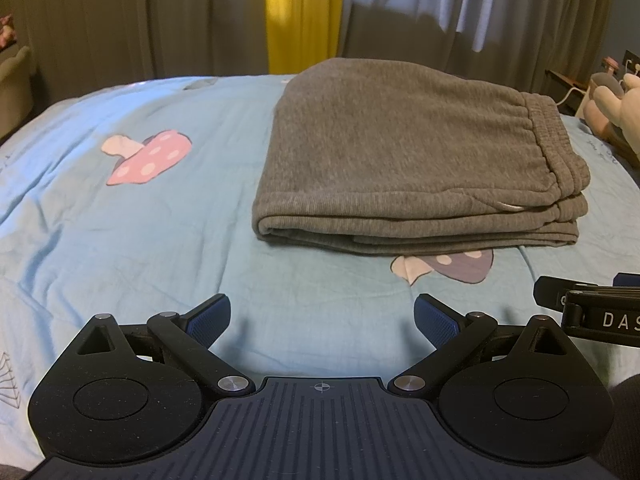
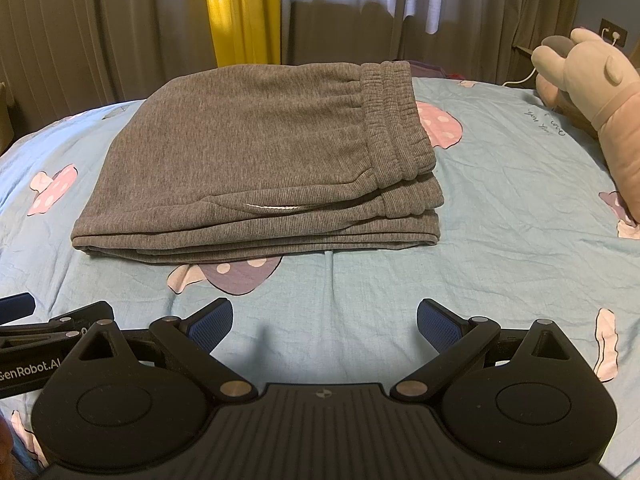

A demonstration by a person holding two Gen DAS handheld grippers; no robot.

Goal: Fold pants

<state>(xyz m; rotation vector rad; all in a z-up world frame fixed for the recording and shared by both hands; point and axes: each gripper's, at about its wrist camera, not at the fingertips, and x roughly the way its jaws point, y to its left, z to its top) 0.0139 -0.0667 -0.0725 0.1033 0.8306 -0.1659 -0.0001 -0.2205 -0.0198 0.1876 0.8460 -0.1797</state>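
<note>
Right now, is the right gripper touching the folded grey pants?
Apart. The right wrist view shows bare blue bedsheet between the open right gripper and the folded grey pants.

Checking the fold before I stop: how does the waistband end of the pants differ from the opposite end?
The waistband end is ribbed and gathered, with separate layer edges stacked and showing; the opposite end is smooth knit where the layers close into a rounded fold. A white drawstring peeks out nearer the waistband end, none at the opposite end. Both are the same grey fabric, lying flat on the blue bedsheet, touched by neither open gripper.
</note>
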